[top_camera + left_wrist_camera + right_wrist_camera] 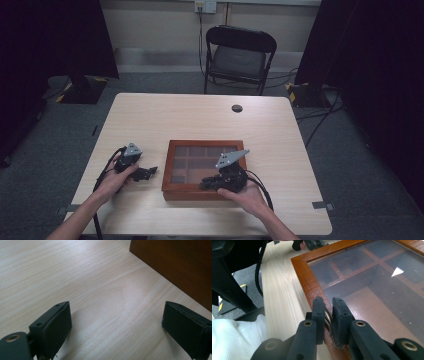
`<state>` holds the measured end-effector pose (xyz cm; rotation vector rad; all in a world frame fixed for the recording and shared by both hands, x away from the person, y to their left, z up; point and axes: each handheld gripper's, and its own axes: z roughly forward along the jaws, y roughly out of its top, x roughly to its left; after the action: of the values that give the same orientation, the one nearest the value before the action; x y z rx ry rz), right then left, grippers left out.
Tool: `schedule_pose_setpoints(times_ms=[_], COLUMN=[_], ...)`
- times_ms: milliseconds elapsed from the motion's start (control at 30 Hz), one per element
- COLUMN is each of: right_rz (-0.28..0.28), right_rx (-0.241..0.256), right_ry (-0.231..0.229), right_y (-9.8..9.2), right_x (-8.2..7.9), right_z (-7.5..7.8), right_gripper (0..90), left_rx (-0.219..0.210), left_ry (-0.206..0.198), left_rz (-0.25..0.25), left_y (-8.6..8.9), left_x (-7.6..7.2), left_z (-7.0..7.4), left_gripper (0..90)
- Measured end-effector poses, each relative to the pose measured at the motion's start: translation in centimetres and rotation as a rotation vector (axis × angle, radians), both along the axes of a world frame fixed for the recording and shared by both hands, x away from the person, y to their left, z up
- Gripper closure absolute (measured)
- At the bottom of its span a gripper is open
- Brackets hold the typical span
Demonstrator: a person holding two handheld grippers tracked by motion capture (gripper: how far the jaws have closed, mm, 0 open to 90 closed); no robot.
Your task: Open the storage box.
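Observation:
A brown wooden box (170, 165) with a glass lid over several compartments lies near the table's front. My right gripper (207, 184) rests on the box's front rim. In the right gripper view its jaws (328, 307) are shut on a small ridged metal clasp (327, 316) at the lid's wooden edge (307, 277). My left gripper (147, 172) lies on the table just left of the box, held low. In the left gripper view it stands open (117, 322) over bare wood, with the box's side wall (180, 262) at the upper right.
The light wooden table (200, 115) has a round cable hole (237, 108) at the back. A black folding chair (239, 55) stands behind it. Dark curtains hang on both sides, and cables run over the grey floor at the right.

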<state>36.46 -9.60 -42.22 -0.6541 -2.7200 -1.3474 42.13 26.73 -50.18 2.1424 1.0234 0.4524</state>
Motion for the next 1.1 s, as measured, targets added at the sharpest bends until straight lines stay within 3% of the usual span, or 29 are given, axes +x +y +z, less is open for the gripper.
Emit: schedule_pose_setpoints(times_ms=[400,1100], right_rz=[-0.012,-0.039], right_rx=[0.025,0.074], right_ry=[0.013,-0.017], right_y=[-0.2,-0.5], right_x=[0.3,0.7], right_z=[1.1,3.2], right_gripper=[81.2,81.2], left_rx=[0.0,0.0], left_ry=[0.0,0.0], left_rz=[0.0,0.0], left_y=[0.0,0.0], left_x=[0.0,0.0], left_z=[0.0,0.0], left_gripper=[8.3,8.3])
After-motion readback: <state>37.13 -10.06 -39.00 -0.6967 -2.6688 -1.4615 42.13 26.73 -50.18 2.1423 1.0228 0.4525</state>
